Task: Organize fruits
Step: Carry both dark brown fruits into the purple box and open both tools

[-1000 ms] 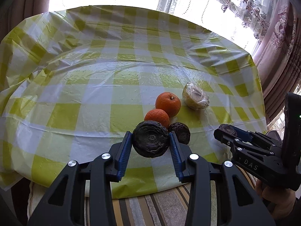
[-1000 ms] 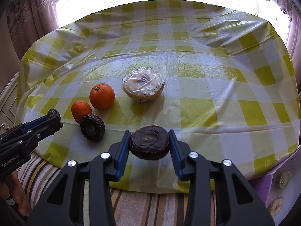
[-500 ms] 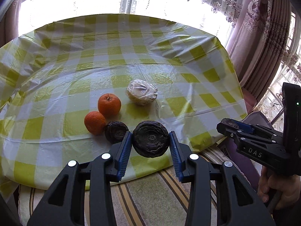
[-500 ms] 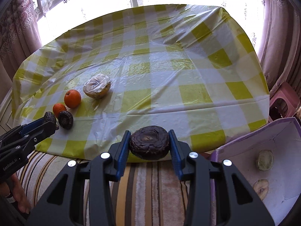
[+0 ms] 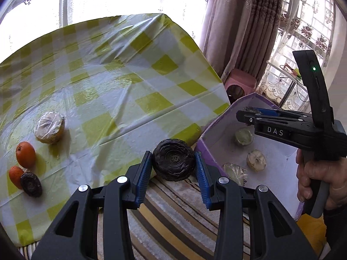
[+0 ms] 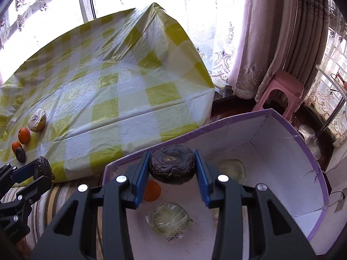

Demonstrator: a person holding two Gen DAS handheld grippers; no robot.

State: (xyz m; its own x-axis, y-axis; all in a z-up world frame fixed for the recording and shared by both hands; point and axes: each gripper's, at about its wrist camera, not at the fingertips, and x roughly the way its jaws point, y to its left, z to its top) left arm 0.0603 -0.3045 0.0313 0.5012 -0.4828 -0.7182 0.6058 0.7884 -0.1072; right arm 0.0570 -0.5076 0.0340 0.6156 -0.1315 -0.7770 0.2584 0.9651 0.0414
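My left gripper (image 5: 173,166) is shut on a dark wrinkled fruit (image 5: 173,162), held in the air off the table's near right edge, beside the purple box (image 5: 219,130). My right gripper (image 6: 172,169) is shut on another dark wrinkled fruit (image 6: 171,165), held above the inside of the purple box (image 6: 282,130). In the box lie wrapped pale fruit halves (image 6: 170,217) and an orange (image 6: 153,191). On the table remain two oranges (image 5: 25,154), a dark fruit (image 5: 31,184) and a wrapped fruit half (image 5: 49,126).
The table has a yellow-checked plastic cloth (image 5: 108,82). A striped cushion (image 5: 173,212) lies below the grippers. A pink stool (image 6: 279,91) and curtains (image 6: 282,32) stand behind the box.
Both grippers swung right, away from the fruit on the table. The right gripper now hangs over the purple box; the left has come to the box's left side.
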